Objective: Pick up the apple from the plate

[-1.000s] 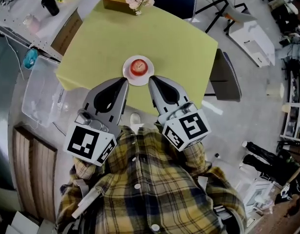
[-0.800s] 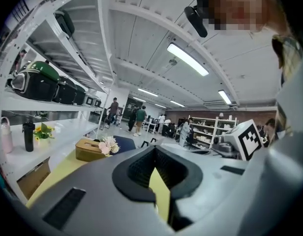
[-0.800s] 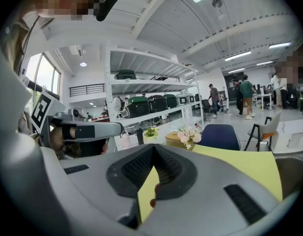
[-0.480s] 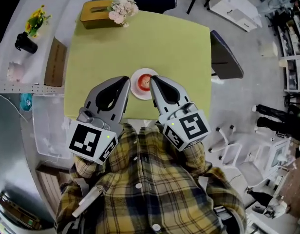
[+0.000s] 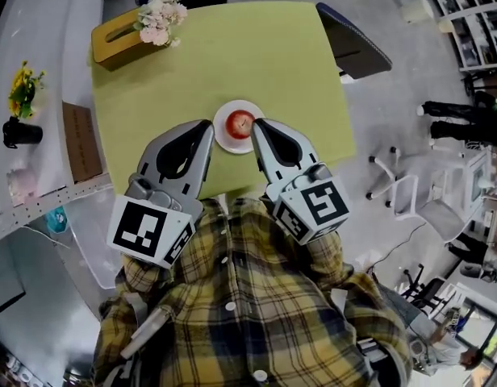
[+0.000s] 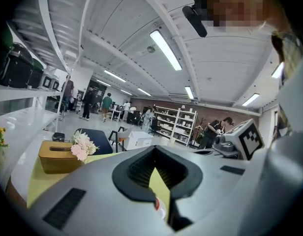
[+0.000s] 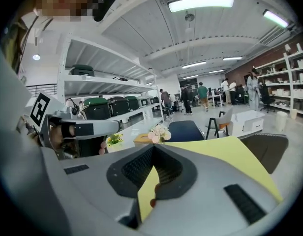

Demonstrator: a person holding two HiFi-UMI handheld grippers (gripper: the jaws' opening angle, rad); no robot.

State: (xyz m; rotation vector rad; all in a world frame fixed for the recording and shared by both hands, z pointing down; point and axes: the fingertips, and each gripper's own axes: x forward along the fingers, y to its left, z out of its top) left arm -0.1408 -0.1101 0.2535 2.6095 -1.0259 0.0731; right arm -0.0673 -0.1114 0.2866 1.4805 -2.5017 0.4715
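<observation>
I am holding the left tongs (image 5: 206, 127) and the right tongs (image 5: 256, 125) out over the near edge of the square yellow-green table (image 5: 281, 63), and both pairs are showing their jaws pressed together at the tips with nothing between them. The round red apple (image 5: 241, 122) is sitting in the middle of the small white plate (image 5: 225, 141), straight ahead at my 12 o'clock. In the head view my left tips are lying at the plate's 9 o'clock rim and my right tips are overlapping its 3 o'clock side, just beside the fruit. How high they are hanging above the plate I cannot tell.

I am judging the apple to be firm, fairly heavy for its size, and smooth-skinned, so it is likely to slip or roll. The plate looks light and could slide. I am thinking 1 pair should open wide and take the apple across its widest part, pads at 9 and 3 o'clock, below the shoulder. The squeeze should be moderate, since bruising is the risk.
</observation>
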